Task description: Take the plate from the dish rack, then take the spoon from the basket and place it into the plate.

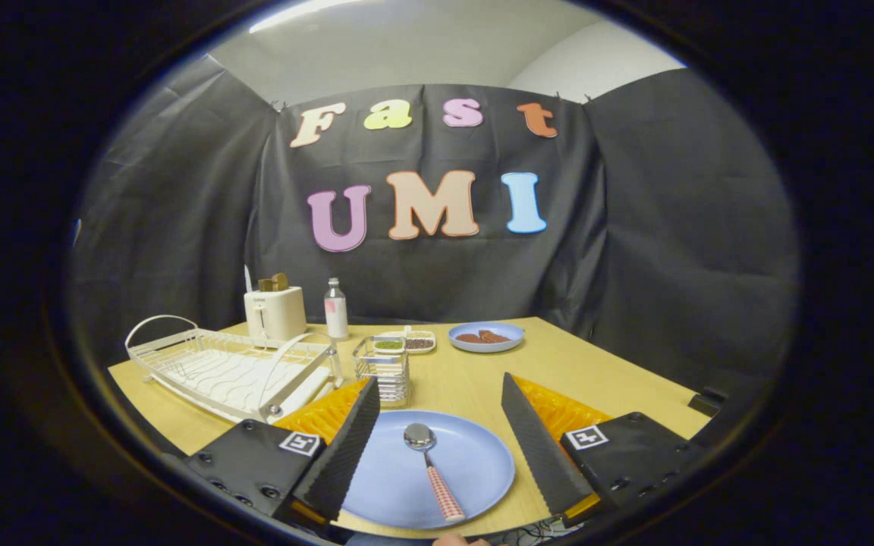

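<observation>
The tool (437, 432) was released, its fingers spread wide and touching nothing. Between them, on the wooden worktop (475, 379), lay the blue plate (475, 462) with the spoon (431, 466) resting in it, bowl pointing away. Just beyond the fingers stood the wire basket (385, 371), with the white dish rack (232, 368) beside it.

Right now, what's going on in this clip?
A person is working a handheld gripper over a wooden table. Its fingers stand open and hold nothing. Between them lies a blue plate with the spoon resting in it, bowl pointing away. The white dish rack holds no plate, and the wire basket sits just beyond the plate. The task looks finished.
</observation>
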Demonstrator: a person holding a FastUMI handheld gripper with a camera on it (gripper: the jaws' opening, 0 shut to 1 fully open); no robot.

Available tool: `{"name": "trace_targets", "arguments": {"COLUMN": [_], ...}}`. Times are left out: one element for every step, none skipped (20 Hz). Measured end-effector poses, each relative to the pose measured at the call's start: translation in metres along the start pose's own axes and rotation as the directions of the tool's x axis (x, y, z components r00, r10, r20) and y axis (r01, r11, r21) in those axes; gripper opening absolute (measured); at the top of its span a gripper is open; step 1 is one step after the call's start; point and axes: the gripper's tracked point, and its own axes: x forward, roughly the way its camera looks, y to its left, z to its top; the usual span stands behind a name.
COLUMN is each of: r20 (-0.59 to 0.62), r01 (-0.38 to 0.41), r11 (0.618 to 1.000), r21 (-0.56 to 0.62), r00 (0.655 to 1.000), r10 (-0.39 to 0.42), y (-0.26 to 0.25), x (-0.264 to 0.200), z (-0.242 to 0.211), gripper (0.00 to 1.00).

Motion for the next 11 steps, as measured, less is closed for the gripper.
{"name": "trace_targets", "arguments": {"r20": [-0.007, -0.009, -0.006, -0.004, -0.002, 0.004, 0.013, 0.024, 0.035, 0.051, 0.065], "r01": [0.001, 0.005, 0.009, 0.009, 0.000, -0.009, -0.014, -0.013, -0.011, -0.009, -0.010], "r11": [1.000, 1.000, 0.999, 0.999, 1.000, 1.000, 1.000, 1.000, 1.000, 1.000, 1.000], "r21": [-0.015, -0.029, -0.036, -0.033, -0.024, -0.016, -0.013, -0.015, -0.019, -0.024, -0.028], "r00": [1.000, 1.000, 1.000, 1.000, 1.000, 1.000, 1.000, 1.000, 0.999, 0.999, 0.998], "r10": [-0.002, -0.005, -0.009, -0.009, 0.000, 0.009, 0.014, 0.013, 0.011, 0.010, 0.011], "y": [0.002, 0.002, -0.004, -0.003, 0.001, 0.005, 0.006, 0.007, 0.007, 0.008, 0.009], "x": [-0.004, -0.007, -0.009, -0.012, -0.015, -0.018, -0.019, -0.021, -0.023, -0.026, -0.026], "z": [0.001, 0.004, 0.007, 0.011, 0.013, 0.016, 0.020, 0.024, 0.027, 0.032, 0.036], "gripper": [1.00, 1.00, 1.00, 1.00, 1.00, 1.00, 1.00, 1.00, 1.00, 1.00, 1.00]}}
